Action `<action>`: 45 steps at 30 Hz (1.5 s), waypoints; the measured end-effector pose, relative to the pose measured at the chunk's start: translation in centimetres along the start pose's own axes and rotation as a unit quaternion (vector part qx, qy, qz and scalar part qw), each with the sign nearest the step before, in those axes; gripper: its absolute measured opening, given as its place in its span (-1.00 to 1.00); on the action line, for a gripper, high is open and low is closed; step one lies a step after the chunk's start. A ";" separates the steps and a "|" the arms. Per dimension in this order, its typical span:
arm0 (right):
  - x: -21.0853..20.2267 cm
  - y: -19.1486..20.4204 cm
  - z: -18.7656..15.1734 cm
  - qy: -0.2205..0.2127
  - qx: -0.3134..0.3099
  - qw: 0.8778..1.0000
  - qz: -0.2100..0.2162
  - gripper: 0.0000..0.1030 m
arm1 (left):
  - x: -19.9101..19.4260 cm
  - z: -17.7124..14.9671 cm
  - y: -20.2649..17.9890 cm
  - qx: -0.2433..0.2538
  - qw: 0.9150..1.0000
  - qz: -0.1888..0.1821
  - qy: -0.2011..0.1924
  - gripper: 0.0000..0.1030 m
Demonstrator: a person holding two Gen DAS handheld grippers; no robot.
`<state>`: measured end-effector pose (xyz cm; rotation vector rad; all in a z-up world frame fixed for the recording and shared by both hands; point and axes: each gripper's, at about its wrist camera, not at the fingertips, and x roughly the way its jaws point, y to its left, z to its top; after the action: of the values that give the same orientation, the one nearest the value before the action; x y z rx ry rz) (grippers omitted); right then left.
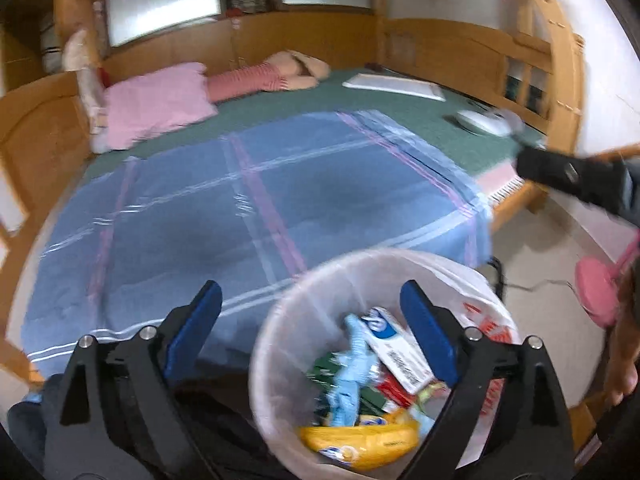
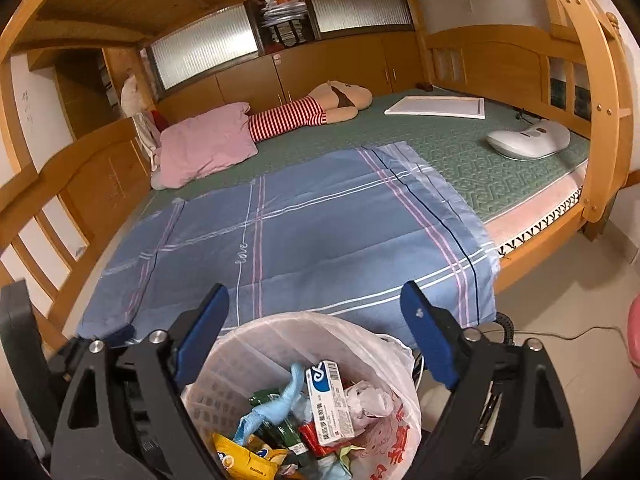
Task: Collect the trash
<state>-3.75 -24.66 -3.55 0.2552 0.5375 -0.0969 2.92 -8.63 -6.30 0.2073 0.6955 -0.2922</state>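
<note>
The trash (image 2: 320, 400) is seen already gathered in the lined white bin (image 2: 240, 364) just below the bed (image 2: 480, 160), on which no further litter can be made out. A white-and-blue carton, yellow wrapper and crumpled blue scrap are heaped inside. The left gripper (image 1: 312, 332) and right gripper (image 2: 316, 336) are held above it, fingers spread wide and empty.

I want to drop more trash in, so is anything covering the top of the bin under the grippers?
Nothing visible does. The bin stands open, with wrappers and a small box inside, below the rim. Both the left gripper and right gripper are open and empty above it.
</note>
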 end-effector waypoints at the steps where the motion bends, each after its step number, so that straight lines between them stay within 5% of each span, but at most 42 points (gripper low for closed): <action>1: -0.1 0.3 -0.1 -0.003 -0.008 1.000 -0.003 0.77 | -0.5 0.2 0.5 -0.005 1.000 0.015 -0.005 0.84; 6: -0.8 2.3 -0.2 -0.014 -0.048 0.999 -0.011 0.94 | -3.4 1.7 2.8 -0.037 0.995 0.079 -0.048 0.93; 11: -2.9 3.7 0.2 -0.040 -0.071 0.997 0.014 0.94 | -6.5 2.6 4.5 -0.067 0.990 0.100 -0.077 0.94; 16: -4.6 5.0 0.5 -0.077 -0.095 0.992 0.011 0.94 | -8.2 3.0 5.2 -0.081 0.988 0.094 -0.093 0.94; 45: -3.2 5.0 0.4 -0.056 -0.086 0.995 0.014 0.94 | -8.9 2.8 5.3 -0.081 0.988 0.091 -0.096 0.94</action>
<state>-5.49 -19.88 -0.55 0.0893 0.4283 -0.0364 -0.19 -2.72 2.11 0.0852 0.5024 -0.0779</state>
